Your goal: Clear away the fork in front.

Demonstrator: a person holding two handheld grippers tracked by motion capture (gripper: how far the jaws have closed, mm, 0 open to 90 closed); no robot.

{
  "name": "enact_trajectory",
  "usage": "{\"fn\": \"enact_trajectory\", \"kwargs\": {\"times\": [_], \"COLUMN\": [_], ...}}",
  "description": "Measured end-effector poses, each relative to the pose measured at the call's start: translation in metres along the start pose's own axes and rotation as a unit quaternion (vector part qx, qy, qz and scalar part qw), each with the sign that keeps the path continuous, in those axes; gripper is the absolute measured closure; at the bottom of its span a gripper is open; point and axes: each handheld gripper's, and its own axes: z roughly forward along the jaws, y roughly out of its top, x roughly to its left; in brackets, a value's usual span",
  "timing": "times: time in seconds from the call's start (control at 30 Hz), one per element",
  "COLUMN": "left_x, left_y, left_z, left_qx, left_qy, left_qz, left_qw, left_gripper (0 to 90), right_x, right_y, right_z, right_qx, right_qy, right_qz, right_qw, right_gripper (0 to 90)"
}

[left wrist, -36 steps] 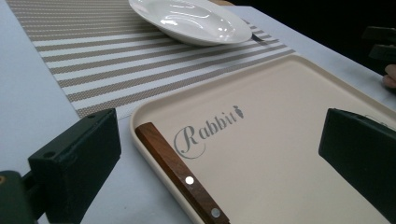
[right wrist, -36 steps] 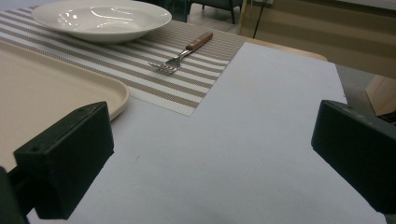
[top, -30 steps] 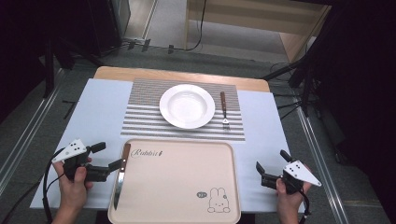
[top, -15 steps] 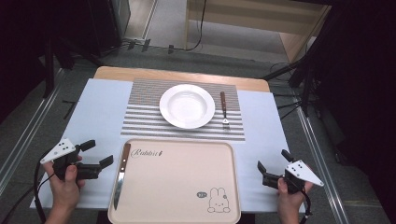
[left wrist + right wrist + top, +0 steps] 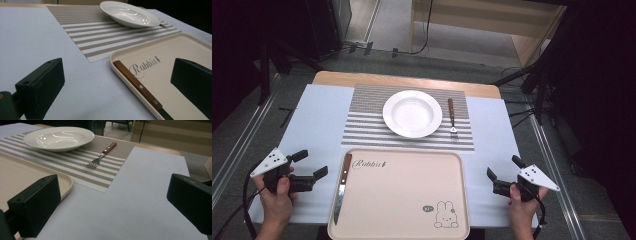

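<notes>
Since half a second ago almost nothing has shifted: the left gripper (image 5: 307, 167) sits at the lower left of the high view much as it did, after drawing back from the tray edge it was close to a second ago, and the right gripper (image 5: 502, 172) has kept its place at the lower right. Both are released, their blocky matte-black jaws standing wide apart with nothing between them; the left gripper view shows this plainly, with the bare pale blue table cover (image 5: 37, 37) between the two jaws. Nearest the left gripper lies the knife (image 5: 341, 187), flat along the left inner edge of the tray (image 5: 412, 200), handle toward the upper part of the frame and blade toward the bottom. Its handle (image 5: 137, 85) is reddish-brown wood, straight-sided, with two small metal rivets. The tray is a smooth cream plastic rectangle with rounded corners and a raised lip, printed with a script word at its upper left and a small rabbit drawing at its lower right. Above it, in the centre of the frame, a woven placemat (image 5: 367, 125) with fine grey-and-white stripes carries a glossy white round plate (image 5: 412, 113) with a shallow well and broad rim. Just right of the plate, apart from it, a fork (image 5: 452, 119) rests on the mat, its wooden handle pointing up the frame and its metal tines down.
</notes>
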Motion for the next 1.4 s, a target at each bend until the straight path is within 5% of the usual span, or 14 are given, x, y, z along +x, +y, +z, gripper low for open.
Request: {"fn": "enact_trajectory", "kwargs": {"times": [0.27,0.87,1.4], "left_x": [-0.004,-0.001,-0.001], "left_y": [-0.002,-0.003,-0.003], "left_z": [0.001,-0.001,-0.003], "left_qx": [-0.006,-0.013,-0.021], "left_qy": [0.0,-0.003,-0.011], "left_qz": [0.007,-0.004,-0.001], "left_qw": [1.0,0.9999,0.9997], "left_gripper": [0.0,0.0,0.0], "right_x": [-0.002,0.004,0.004], "right_y": [0.011,0.053,0.079], "right_z": [0.01,0.052,0.092], "right_qx": [0.011,0.039,0.074], "right_qy": [0.004,0.026,0.031], "right_qz": [0.013,-0.008,-0.003], "right_qw": [0.9998,0.9989,0.9968], "right_gripper": [0.0,0.0,0.0]}}
